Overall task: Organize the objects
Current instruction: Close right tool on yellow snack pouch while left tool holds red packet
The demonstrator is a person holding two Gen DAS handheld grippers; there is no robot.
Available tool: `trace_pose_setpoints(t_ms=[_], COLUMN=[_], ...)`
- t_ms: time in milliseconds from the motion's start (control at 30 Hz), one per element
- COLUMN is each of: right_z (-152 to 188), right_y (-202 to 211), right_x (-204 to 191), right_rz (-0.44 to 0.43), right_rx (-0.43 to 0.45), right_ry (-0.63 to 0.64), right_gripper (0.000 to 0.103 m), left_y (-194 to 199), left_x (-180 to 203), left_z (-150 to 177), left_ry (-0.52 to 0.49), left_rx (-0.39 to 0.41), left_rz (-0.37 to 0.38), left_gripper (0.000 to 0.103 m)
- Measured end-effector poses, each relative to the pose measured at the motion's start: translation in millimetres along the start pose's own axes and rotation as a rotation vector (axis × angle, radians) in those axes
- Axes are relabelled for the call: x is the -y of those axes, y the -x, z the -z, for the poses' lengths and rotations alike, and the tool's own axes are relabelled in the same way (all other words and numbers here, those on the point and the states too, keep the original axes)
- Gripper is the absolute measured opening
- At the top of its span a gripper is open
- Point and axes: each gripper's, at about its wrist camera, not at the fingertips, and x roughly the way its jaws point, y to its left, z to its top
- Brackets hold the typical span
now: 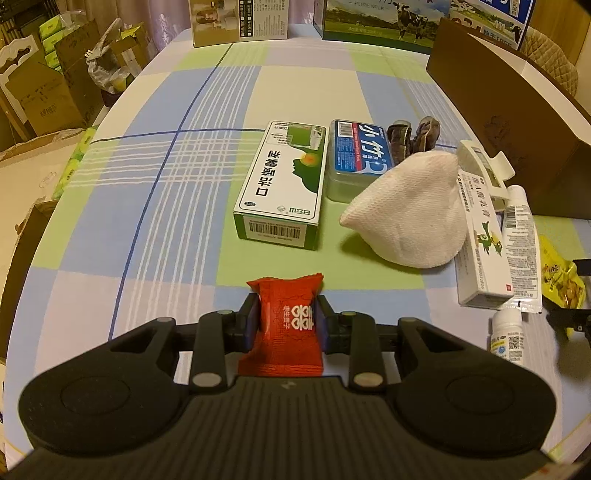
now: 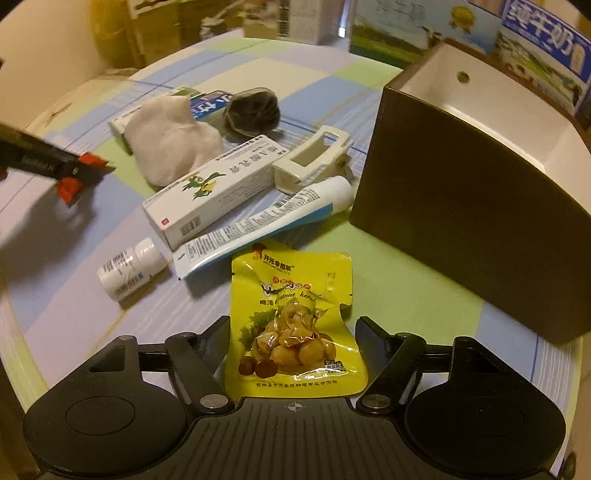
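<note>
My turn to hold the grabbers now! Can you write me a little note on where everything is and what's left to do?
Left gripper: shut on the red candy, above the table.
Right gripper: open, straddling the yellow chestnut pack on the table.
Brown box: nothing visible inside.
Unsorted in a cluster: green box, blue case, white cloth, ointment box, tube, bottle, clip.
Left: probably box both snacks, then the rest.

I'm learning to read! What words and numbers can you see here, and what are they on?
"PURE MILK": milk carton at the table's far edge.
"小竹": blue-lidded box.
"开元": yellow chestnut packet between the right tool's fingers.
"囍": red candy in the left tool.
Tube, small bottle, barcode digits: too small to read.
</note>
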Motion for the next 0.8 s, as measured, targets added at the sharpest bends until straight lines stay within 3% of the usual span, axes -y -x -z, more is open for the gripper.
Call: trace_pose_setpoints(t_ms=[433,633,800], right_z=[-10,-9,-6], right_y=[-2,13,36], right_x=[-1,2,8], right_rz=[-0.028,-0.034,-0.028], right_rx=[-0.003,-0.017,0.022], right_ry=[-0.030,-0.079,-0.130], right_gripper=[0.060,0.056,0.055], left_y=[1,8,18], left_x=[2,4,10], left_z=[1,6,12], left_ry=[-0.010,-0.006,-0.009], left_rx=[-0.007,-0.018,-0.025], left_rz=[0.008,0.032,0.056], left_gripper=[0.027,0.024,0.023])
